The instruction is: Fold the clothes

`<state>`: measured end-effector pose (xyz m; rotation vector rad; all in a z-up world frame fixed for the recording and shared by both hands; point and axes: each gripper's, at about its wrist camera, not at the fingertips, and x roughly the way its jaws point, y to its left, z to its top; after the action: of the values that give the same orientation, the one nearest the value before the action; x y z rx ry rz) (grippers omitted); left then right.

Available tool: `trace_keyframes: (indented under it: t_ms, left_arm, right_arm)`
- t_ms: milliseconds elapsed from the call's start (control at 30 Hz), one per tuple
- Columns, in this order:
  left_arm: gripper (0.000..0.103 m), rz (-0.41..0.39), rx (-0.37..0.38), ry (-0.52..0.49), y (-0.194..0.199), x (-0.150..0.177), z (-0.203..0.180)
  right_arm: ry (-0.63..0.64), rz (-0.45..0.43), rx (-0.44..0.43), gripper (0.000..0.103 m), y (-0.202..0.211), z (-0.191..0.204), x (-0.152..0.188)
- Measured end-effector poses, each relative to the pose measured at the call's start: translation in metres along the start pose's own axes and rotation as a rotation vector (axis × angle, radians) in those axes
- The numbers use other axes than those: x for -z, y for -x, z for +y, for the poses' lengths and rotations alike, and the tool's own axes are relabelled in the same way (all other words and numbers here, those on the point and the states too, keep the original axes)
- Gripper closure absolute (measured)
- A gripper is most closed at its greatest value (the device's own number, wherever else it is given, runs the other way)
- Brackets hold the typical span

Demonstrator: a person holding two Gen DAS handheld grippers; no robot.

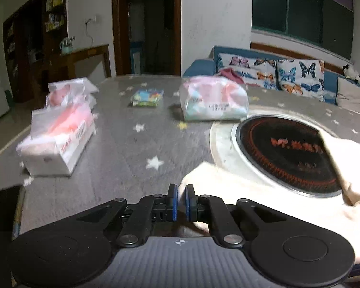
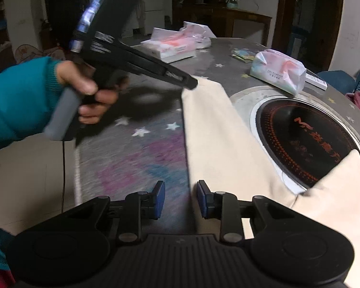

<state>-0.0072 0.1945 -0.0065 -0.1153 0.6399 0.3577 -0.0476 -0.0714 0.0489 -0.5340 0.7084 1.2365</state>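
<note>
Clearly the cloth [image 2: 218, 129], a cream garment, lies spread on the table [image 2: 141, 158], running from the lower right of the right wrist view up toward its middle, with one part draped over the edge of the round black hob [image 2: 307, 134] set into the tabletop.

Seen from the right wrist view, the left gripper [image 2: 192, 82] sits just above centre, its tip at the far corner of the cloth. In its own view the left gripper [image 1: 181, 199] has its jaws drawn narrow with a sliver of cream fabric between the blue pads, so it appears to be pinching that corner, though blur leaves the hold uncertain.

At the bottom centre of its own view, the right gripper [image 2: 180, 198] stands with jaws wide and nothing between them, one finger [image 2: 202, 198] right at the cloth's near left edge.

Judged from this, the step is securing two corners of one long edge. To do it well, the right jaws should straddle the hem squarely and take only one layer before lifting. Both corners should rise together, level, keeping the edge taut so the fold line falls straight. The draped part may snag on the hob rim, so lift before dragging.
</note>
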Motion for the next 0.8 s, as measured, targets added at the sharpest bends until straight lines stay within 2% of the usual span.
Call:
trace_keyframes:
  t_ms: [167, 233, 333, 467, 633, 700, 800]
  left_arm:
    - [0.087, 0.006, -0.020, 0.016, 0.006, 0.001, -0.002]
    - [0.078, 0.000, -0.020, 0.025, 0.012, -0.002, -0.004]
    - [0.078, -0.025, 0.013, 0.027, 0.026, -0.007, -0.017]
    - [0.078, -0.036, 0.152, 0.023, 0.045, -0.012, -0.048]
    - [0.078, 0.002, 0.342, -0.064, 0.056, -0.007, -0.108]
    - [0.078, 0.020, 0.409, -0.087, 0.056, -0.004, -0.132]
    - [0.078, 0.047, 0.469, -0.135, 0.052, 0.004, -0.166]
  right_arm:
    - [-0.071, -0.035, 0.038, 0.075, 0.040, -0.011, 0.014]
    - [-0.128, -0.044, 0.102, 0.074, 0.058, -0.022, 0.030]
    - [-0.215, -0.057, 0.199, 0.071, 0.084, -0.039, 0.053]
    - [-0.330, -0.075, 0.328, 0.069, 0.118, -0.061, 0.085]
    - [-0.476, -0.075, 0.488, 0.069, 0.155, -0.089, 0.130]
    - [-0.525, -0.072, 0.526, 0.069, 0.163, -0.099, 0.146]
    - [-0.590, -0.076, 0.568, 0.069, 0.172, -0.113, 0.167]
